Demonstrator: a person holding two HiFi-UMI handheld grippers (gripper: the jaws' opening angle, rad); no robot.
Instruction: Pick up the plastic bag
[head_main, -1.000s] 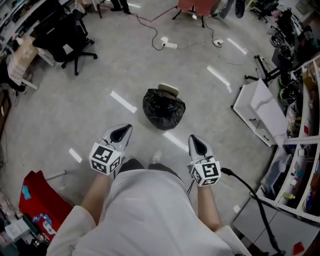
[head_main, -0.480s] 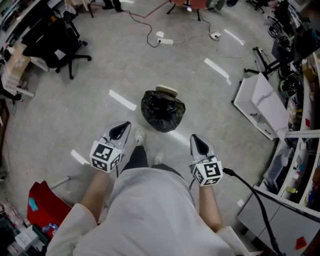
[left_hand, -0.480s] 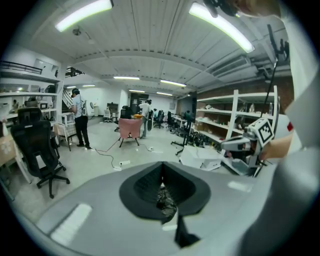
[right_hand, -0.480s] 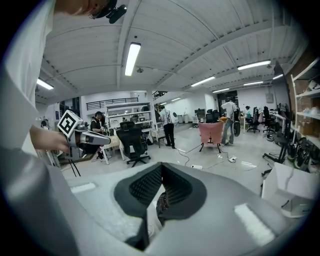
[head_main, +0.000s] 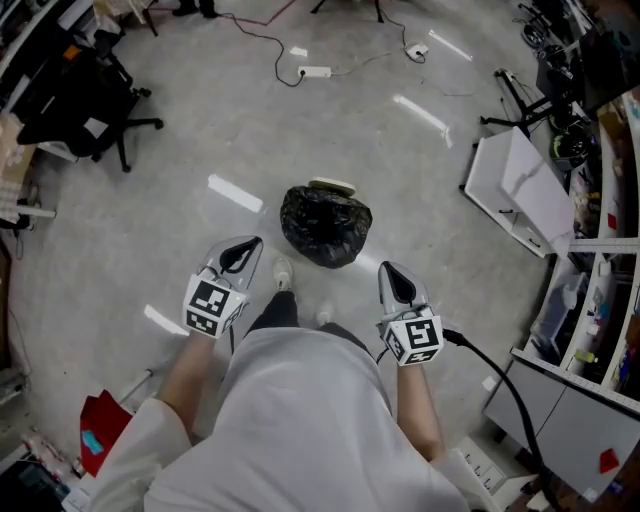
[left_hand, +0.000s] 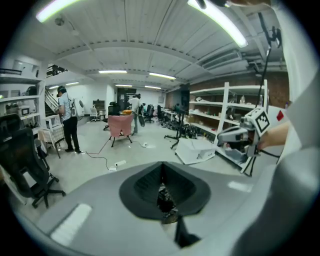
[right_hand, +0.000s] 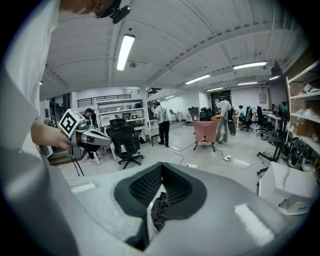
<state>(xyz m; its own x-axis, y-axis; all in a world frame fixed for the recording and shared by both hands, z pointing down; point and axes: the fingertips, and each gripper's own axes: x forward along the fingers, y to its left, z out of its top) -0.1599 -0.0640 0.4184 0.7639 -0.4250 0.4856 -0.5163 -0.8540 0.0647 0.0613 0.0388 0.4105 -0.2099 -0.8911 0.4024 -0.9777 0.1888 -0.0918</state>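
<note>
The black plastic bag (head_main: 326, 225) sits crumpled and full on the grey floor, just ahead of the person's feet. Both grippers hover above the floor on the near side of it, pointing toward it. My left gripper (head_main: 248, 248) is shut and empty, to the bag's near left. My right gripper (head_main: 388, 272) is shut and empty, to its near right. In the left gripper view the bag (left_hand: 164, 197) shows as a dark sliver below the closed jaws. In the right gripper view the bag (right_hand: 159, 207) shows the same way.
A flat beige object (head_main: 331, 186) lies right behind the bag. A white panel (head_main: 520, 190) lies on the floor at the right, before shelving (head_main: 600, 300). A black office chair (head_main: 75, 95) stands far left. A power strip (head_main: 313, 71) with cables lies farther ahead.
The person has stepped forward, a shoe now shows between the grippers, and the bag lies slightly nearer. Both grippers stay shut and level.
</note>
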